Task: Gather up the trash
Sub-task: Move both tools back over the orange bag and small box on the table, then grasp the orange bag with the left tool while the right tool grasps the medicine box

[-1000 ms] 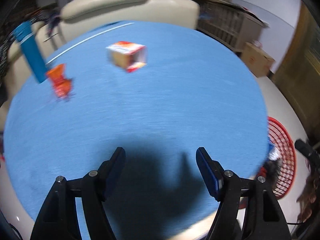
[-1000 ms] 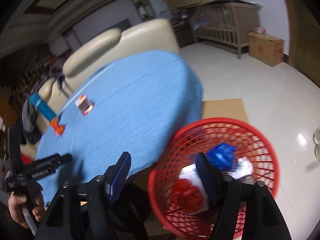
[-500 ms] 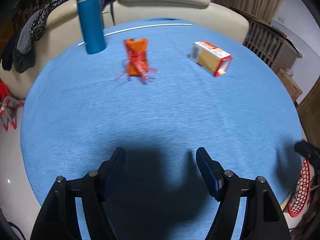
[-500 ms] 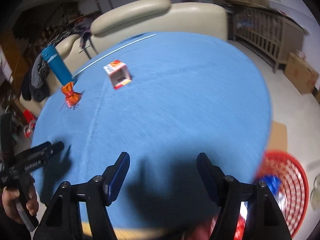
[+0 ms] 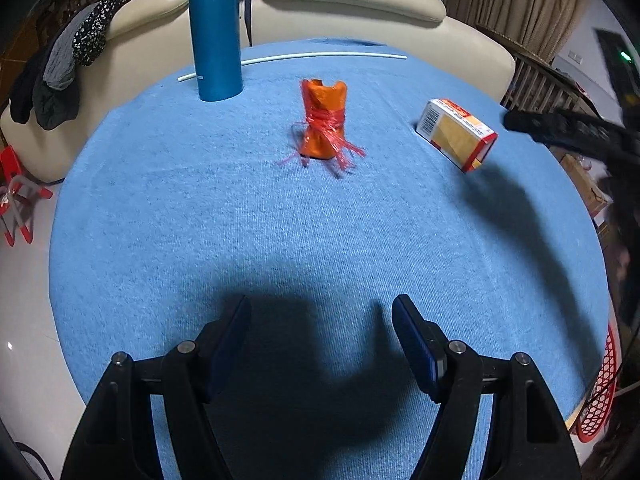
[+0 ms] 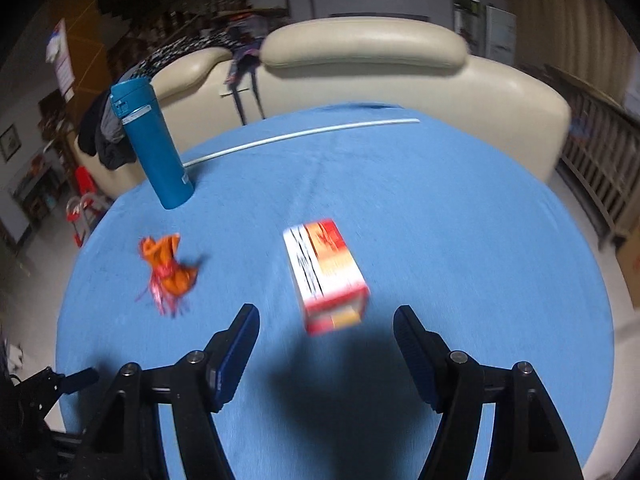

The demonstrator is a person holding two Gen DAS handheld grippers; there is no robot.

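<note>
An orange wrapper tied with red string (image 5: pixel 323 126) stands on the blue table (image 5: pixel 280 220), well ahead of my open, empty left gripper (image 5: pixel 321 312). A red and yellow carton (image 5: pixel 456 139) lies on its side to the right. In the right wrist view the carton (image 6: pixel 326 274) lies just ahead of my open, empty right gripper (image 6: pixel 326 320), between the lines of its fingers; the wrapper (image 6: pixel 168 270) is to the left. The red basket (image 5: pixel 598 392) shows past the table's right edge.
A tall blue flask (image 5: pixel 215 28) stands at the table's far left, also in the right wrist view (image 6: pixel 150 142). A thin white rod (image 5: pixel 296 56) lies along the far edge. A cream sofa (image 5: pixel 352 4) with clothes is behind the table.
The right gripper has swung from the basket over the table and closed in on the carton. The left gripper has turned left, bringing the wrapper and flask toward centre view.
</note>
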